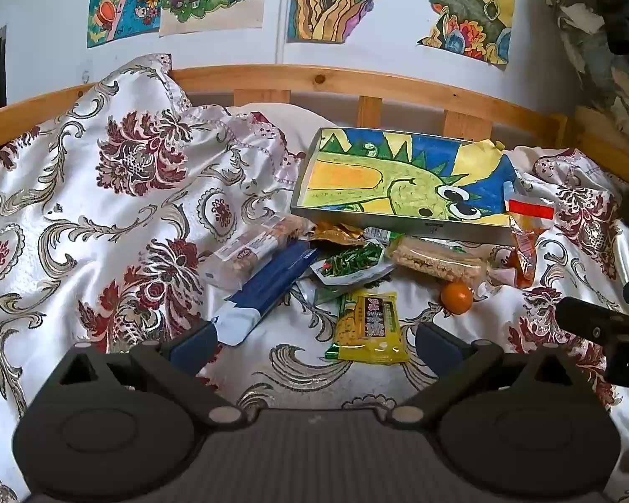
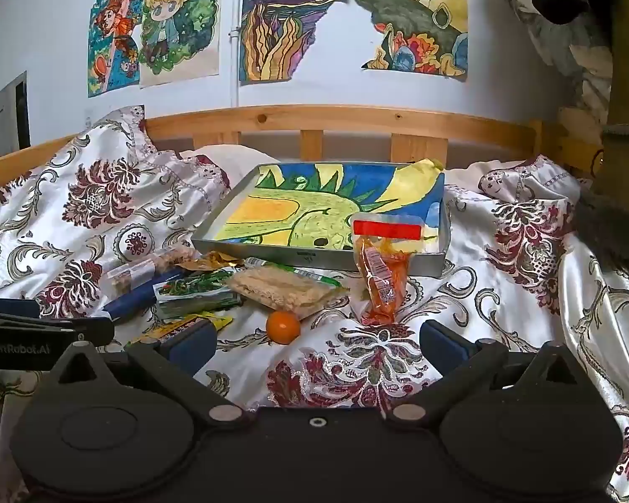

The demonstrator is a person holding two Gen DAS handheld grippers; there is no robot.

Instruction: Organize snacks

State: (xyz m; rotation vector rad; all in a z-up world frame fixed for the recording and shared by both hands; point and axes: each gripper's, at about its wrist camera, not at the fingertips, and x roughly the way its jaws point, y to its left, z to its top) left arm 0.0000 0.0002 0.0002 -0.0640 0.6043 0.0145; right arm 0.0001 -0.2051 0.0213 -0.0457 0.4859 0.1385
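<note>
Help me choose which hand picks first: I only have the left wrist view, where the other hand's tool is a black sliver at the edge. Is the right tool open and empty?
Observer: Yes. The right tool stands wide open, with only bedspread between its jaws.
Operator: What lies nearest in front of it?
Observer: The orange fruit, just ahead and toward its left side.
Operator: And where is the orange packet from there?
Observer: The orange packet is almost straight ahead. It is propped against the front wall of the tray, with its red strip above the rim.
</note>
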